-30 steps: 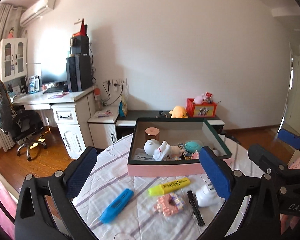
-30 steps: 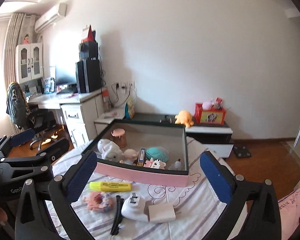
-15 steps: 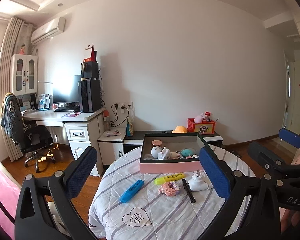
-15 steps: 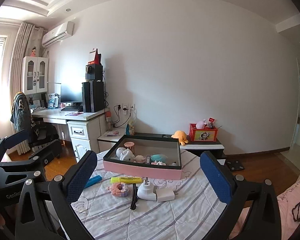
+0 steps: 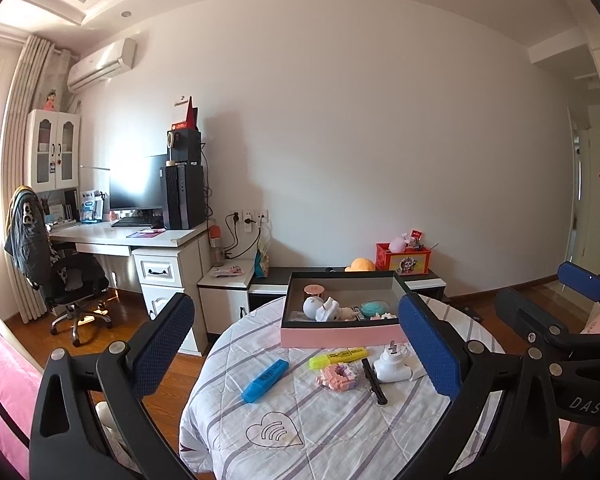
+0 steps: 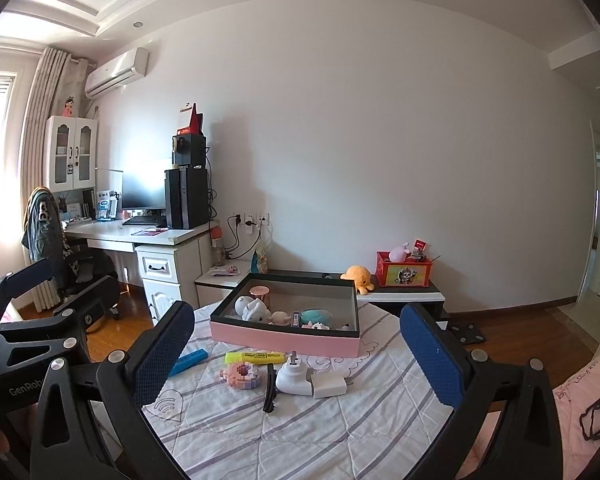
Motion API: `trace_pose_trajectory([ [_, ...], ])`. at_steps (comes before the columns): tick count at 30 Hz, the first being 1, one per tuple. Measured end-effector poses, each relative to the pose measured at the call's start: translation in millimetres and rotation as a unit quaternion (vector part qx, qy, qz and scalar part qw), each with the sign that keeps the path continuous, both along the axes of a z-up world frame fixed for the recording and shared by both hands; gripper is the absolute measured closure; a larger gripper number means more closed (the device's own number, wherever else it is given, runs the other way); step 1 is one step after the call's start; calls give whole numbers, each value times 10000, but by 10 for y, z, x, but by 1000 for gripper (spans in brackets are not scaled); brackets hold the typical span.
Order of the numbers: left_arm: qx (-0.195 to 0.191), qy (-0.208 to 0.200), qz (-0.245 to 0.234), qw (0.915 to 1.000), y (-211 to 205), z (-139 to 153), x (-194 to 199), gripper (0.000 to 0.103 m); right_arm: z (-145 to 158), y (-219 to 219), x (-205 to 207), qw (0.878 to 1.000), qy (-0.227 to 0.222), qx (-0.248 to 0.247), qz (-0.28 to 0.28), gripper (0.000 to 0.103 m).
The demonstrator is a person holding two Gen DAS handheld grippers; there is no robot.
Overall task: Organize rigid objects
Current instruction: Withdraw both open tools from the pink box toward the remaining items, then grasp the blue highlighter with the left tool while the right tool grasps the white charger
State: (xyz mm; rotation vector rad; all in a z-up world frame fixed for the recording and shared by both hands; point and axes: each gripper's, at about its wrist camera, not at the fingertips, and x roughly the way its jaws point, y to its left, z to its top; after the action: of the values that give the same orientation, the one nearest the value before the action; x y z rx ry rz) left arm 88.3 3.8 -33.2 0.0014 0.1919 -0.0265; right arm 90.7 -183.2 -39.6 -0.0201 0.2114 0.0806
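Both grippers hover in front of a round table covered by a striped cloth (image 5: 340, 432). My left gripper (image 5: 294, 320) is open and holds nothing, and so is my right gripper (image 6: 296, 316). A pink box with a dark rim (image 5: 342, 338) (image 6: 284, 340) holds several small toys. In front of it lie a blue highlighter (image 5: 265, 375) (image 6: 188, 361), a yellow highlighter (image 5: 338, 357) (image 6: 256, 357), a pink block toy (image 5: 338, 376) (image 6: 240, 376), a black hair clip (image 5: 374, 381) (image 6: 269, 392) and a white plug adapter (image 5: 392, 366) (image 6: 294, 378) beside a white charger cube (image 6: 329, 385).
A white desk (image 5: 140, 240) with a monitor and a black office chair (image 5: 68, 280) stand at the left. A low dark cabinet (image 6: 400, 294) behind the table carries a red box and an orange plush. Pink bedding (image 6: 580, 400) lies at the right.
Both grippers have pulled well back from the table, so the box and loose items look smaller and farther away. Over the last half second the views barely shift. Nothing on the table moved.
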Motion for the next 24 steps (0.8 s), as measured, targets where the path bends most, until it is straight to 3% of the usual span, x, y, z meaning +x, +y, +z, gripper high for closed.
trace_pose_trajectory([
  [9,-2,386,-184,9991,39,-195,270,0,-165,-18,217,9995,302,-28,-26,0],
  [15,-73,1131,-327,9930,81,-594,680,0,-462,-78,554,9968,793,-13,-99,0],
  [24,8,2217,115,9750,346,-1310,1396,0,-1096,-300,1165,9834,1778,-23,-357,0],
])
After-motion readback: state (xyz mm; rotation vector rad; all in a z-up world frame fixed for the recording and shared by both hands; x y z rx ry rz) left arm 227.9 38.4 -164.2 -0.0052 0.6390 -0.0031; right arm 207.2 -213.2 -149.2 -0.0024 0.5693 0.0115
